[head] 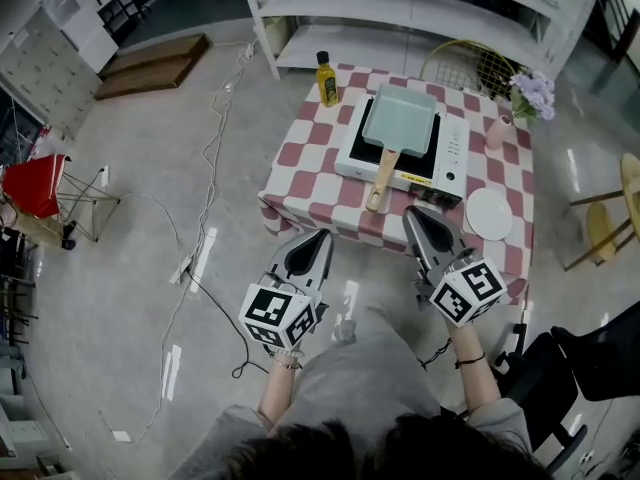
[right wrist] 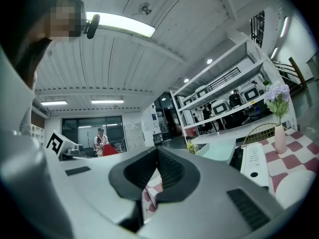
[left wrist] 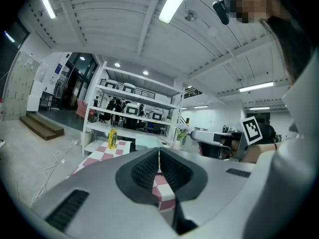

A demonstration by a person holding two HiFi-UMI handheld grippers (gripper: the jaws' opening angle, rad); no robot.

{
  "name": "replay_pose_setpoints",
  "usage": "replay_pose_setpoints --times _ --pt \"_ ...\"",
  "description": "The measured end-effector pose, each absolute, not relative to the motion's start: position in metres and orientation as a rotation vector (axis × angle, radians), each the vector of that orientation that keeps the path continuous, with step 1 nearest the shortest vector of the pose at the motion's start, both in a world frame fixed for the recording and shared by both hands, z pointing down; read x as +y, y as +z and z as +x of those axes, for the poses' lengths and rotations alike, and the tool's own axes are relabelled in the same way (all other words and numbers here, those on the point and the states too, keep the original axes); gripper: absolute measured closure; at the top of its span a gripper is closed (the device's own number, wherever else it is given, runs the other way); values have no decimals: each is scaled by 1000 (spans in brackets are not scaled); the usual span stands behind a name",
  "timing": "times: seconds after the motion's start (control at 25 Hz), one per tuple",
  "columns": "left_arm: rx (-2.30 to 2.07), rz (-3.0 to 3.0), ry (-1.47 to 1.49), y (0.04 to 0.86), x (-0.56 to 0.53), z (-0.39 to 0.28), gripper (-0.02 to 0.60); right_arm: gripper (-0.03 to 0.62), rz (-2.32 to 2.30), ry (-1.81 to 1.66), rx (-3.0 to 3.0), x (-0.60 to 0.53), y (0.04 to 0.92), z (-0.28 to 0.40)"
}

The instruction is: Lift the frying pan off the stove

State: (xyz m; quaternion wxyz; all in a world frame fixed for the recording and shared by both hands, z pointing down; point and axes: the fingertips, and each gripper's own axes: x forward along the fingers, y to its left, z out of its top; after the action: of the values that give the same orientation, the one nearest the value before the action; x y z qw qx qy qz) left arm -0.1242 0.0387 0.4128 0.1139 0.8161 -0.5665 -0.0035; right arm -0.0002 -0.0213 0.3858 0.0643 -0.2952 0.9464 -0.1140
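Observation:
A pale green rectangular frying pan (head: 400,119) with a wooden handle (head: 382,180) sits on the white stove (head: 455,156) on a red-checked table (head: 300,154). The handle points toward me over the stove's front edge. My left gripper (head: 322,234) hangs shut and empty just short of the table's front edge, left of the handle. My right gripper (head: 410,214) is shut and empty too, over the table's front edge right of the handle. In the left gripper view the left gripper (left wrist: 159,152) shows jaws together, and the right gripper (right wrist: 157,153) shows the same in its own view.
A yellow oil bottle (head: 326,78) stands at the table's back left. A white plate (head: 489,213) lies right of the stove, a pink vase with purple flowers (head: 527,101) behind it. White shelving (head: 400,8) stands beyond the table. Cables (head: 205,158) trail over the floor at left.

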Motion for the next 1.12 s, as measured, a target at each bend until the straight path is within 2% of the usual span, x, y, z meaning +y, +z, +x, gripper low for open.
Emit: replay_pose_setpoints --times 1.12 --pt "-1440 2384 139 438 -91 -128 552 571 -996 -523 2850 -132 417 -16"
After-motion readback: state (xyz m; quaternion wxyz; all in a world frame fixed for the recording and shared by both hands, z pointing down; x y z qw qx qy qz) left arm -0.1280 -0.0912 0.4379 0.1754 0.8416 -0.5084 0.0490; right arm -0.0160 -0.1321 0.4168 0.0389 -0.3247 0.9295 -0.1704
